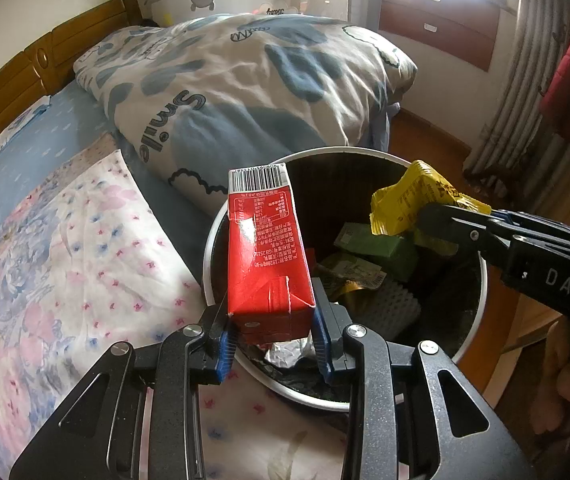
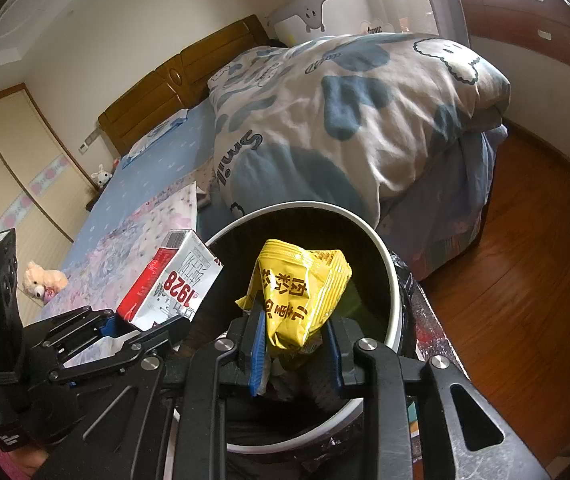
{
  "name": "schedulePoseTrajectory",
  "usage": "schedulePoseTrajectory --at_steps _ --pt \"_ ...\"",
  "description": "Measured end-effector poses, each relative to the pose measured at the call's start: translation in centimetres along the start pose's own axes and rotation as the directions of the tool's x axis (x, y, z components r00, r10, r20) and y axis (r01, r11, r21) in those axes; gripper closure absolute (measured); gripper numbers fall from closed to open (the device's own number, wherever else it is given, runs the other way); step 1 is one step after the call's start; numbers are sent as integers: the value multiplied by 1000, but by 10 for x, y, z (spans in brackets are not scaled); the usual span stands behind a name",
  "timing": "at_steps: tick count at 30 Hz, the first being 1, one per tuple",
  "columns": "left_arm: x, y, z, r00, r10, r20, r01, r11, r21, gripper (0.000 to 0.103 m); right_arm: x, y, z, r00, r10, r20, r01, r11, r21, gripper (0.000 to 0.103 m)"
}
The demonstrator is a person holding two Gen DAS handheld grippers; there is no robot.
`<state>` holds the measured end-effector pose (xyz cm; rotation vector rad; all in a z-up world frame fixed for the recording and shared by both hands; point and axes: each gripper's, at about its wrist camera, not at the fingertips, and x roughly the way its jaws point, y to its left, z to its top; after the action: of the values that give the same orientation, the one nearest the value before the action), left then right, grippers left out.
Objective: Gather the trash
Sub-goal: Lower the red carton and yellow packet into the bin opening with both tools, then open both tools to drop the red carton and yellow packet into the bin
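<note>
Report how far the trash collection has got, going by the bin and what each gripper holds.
Done: the bin already holds a green box, wrappers and crumpled foil.
In hand: the left gripper grips a red carton over the rim; the right gripper holds a yellow snack packet above the opening.
Left: dropping both in. No other trash shows on the bed.

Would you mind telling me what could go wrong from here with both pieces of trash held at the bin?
1. The red carton in the left gripper hangs over the bin's white rim; released here, it might tip onto the floral bedding.
2. The yellow wrapper in the right gripper is light and crumpled, so it may cling to the fingers.
</note>
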<state>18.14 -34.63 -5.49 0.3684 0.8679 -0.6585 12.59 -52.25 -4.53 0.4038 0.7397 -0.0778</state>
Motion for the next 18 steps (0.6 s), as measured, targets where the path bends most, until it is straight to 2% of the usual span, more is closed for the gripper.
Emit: schedulePoseTrajectory --at_steps 12,14,15,17,18 --pt "0 -1 2 1000 -2 -2 2 1000 0 72 5 0 3 999 0 -36 0 1000 -4 75" --pt "-2 -1 2 1000 -6 -4 6 1000 -3 71 8 -1 3 999 3 -53 -3 1000 2 72" --pt "-4 0 3 1000 -11 -4 11 1000 -4 67 8 -1 3 999 0 -54 0 1000 2 70" --pt "-10 2 3 1000 -7 8 7 1000 -8 58 5 0 4 999 2 -47 -1 1000 8 55" --pt "-14 4 3 1000 -5 18 5 1000 -14 54 2 0 5 999 3 -40 -2 1000 12 52"
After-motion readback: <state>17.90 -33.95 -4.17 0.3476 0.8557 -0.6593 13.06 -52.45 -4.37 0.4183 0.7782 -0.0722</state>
